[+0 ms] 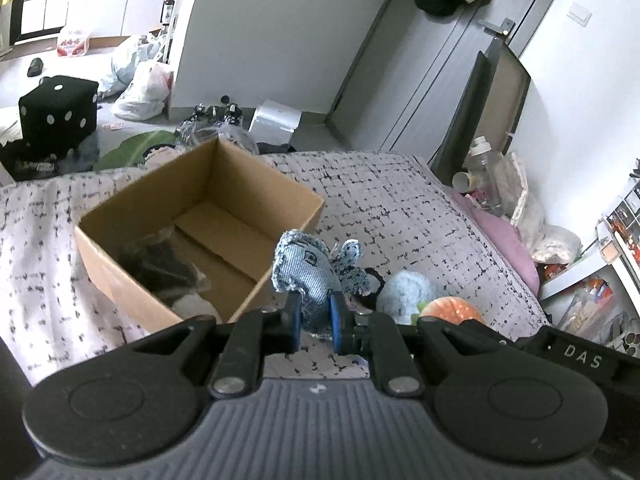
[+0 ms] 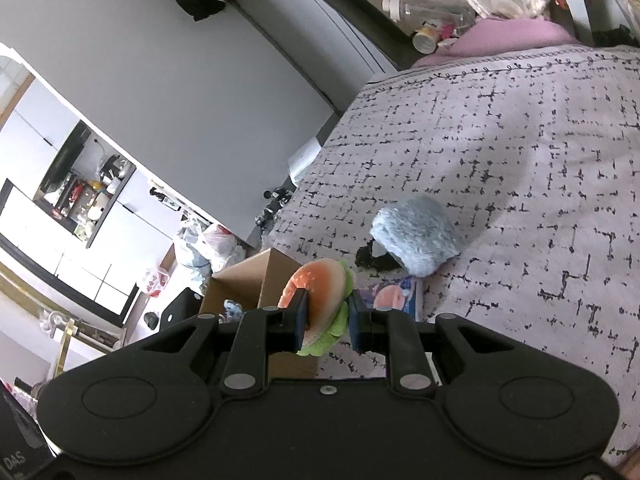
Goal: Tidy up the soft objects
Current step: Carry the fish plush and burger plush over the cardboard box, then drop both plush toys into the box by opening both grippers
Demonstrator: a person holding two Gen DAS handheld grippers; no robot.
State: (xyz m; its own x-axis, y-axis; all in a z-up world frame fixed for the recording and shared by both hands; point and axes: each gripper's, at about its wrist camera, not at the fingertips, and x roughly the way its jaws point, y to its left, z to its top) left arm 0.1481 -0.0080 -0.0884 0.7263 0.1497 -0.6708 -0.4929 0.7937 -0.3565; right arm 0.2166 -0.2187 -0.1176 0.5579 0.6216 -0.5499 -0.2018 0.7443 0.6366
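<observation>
Soft toys sit on a bed (image 1: pixel 420 200) spread with a pale quilt with black dashes, in a cluttered grey-walled room. An open cardboard box (image 1: pixel 200 216) rests on the quilt. A fluffy blue plush (image 2: pixel 416 236) lies nearby. The left gripper (image 1: pixel 314 320) pinches a denim toy (image 1: pixel 308 272); the right gripper (image 2: pixel 326 320) clamps an orange-and-green plush (image 2: pixel 320 292).

Left tool (image 1: pixel 315 322), right tool (image 2: pixel 327 320): black rounded bodies, blue pads, silver pivot screws, "DAS" lettering.
</observation>
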